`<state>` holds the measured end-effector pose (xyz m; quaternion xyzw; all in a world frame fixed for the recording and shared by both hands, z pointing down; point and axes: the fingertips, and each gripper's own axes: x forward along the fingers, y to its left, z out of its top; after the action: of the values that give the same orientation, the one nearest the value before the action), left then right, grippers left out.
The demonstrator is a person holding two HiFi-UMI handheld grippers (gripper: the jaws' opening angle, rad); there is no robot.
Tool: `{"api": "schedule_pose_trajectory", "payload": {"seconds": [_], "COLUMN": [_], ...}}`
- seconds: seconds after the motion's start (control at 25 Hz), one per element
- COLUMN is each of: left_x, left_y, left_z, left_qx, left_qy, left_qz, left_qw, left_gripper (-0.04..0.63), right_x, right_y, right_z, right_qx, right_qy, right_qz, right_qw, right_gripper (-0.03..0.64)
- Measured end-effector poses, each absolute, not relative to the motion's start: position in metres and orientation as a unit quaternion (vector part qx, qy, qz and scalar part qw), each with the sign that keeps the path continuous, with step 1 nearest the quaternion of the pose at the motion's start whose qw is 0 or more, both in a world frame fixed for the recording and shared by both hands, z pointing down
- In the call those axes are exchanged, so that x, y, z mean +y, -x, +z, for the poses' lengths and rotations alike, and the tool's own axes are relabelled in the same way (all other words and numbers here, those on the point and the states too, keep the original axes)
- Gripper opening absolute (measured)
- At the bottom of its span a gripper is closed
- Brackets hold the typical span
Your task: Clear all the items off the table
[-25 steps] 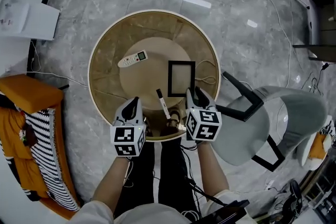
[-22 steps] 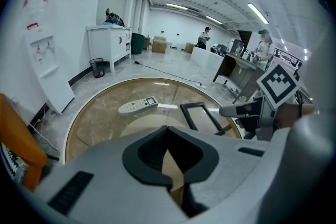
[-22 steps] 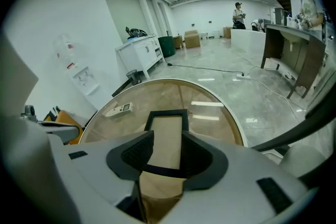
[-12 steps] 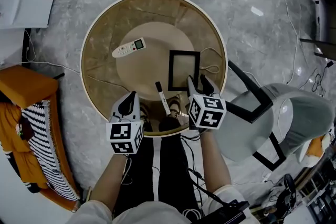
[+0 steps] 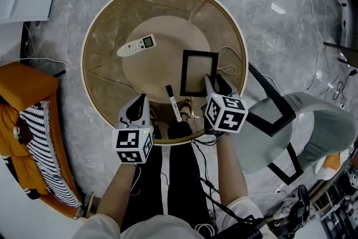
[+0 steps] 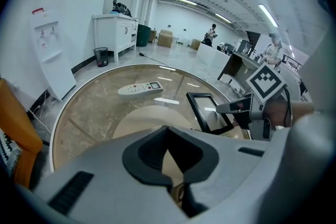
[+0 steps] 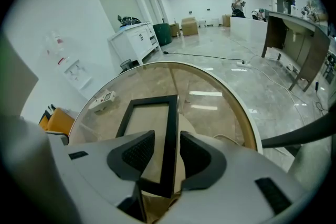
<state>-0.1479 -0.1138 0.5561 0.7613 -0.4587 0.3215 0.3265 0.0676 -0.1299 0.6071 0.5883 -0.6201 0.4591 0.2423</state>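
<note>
A round glass table (image 5: 106, 25) holds a white remote (image 5: 136, 45) at the far left, a black picture frame (image 5: 199, 73) at the right and a marker (image 5: 172, 102) near the front. My right gripper (image 5: 215, 84) straddles the frame's right bar (image 7: 170, 128) near its front corner. Its jaws have just been closing with that bar between them, and a gap still shows beside the left pad. My left gripper (image 5: 140, 102) hovers over the table's front left, shut and empty. The remote (image 6: 140, 88) and frame (image 6: 209, 112) lie ahead of it.
A thin cable loop (image 5: 226, 71) lies on the table just right of the frame. A grey chair (image 5: 302, 126) stands close on the right, and orange and striped fabric (image 5: 22, 115) on the left. The person's legs and shoes (image 5: 179, 129) show under the glass.
Both grippers have sunk toward the table. The right gripper has come forward from the table's front edge onto the frame's right bar. Its jaws opened wider, then narrowed a little.
</note>
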Motion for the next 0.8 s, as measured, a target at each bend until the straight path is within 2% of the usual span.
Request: {"api": "schedule_pose_trajectory", "payload": {"seconds": [0.24, 0.44, 0.64, 0.8], "left_x": [-0.114, -0.110, -0.109, -0.109], "left_y": [0.144, 0.143, 0.142, 0.145], "left_z": [0.561, 0.565, 0.563, 0.564], "left_qx": [-0.458, -0.457, -0.461, -0.463], "left_qy": [-0.762, -0.760, -0.760, -0.760], "left_qz": [0.320, 0.322, 0.317, 0.315], "left_qw": [0.328, 0.331, 0.331, 0.330], "left_gripper": [0.008, 0.008, 0.008, 0.008], "right_x": [-0.131, -0.131, -0.130, -0.126], "right_y": [-0.065, -0.066, -0.074, -0.075], "right_z": [0.609, 0.611, 0.607, 0.608], "right_qx": [-0.630, -0.634, -0.621, -0.619], "right_qy": [-0.577, -0.570, -0.573, -0.577], "right_qz": [0.447, 0.456, 0.483, 0.475], "right_qw": [0.266, 0.256, 0.232, 0.241], "right_gripper": [0.149, 0.136, 0.087, 0.084]}}
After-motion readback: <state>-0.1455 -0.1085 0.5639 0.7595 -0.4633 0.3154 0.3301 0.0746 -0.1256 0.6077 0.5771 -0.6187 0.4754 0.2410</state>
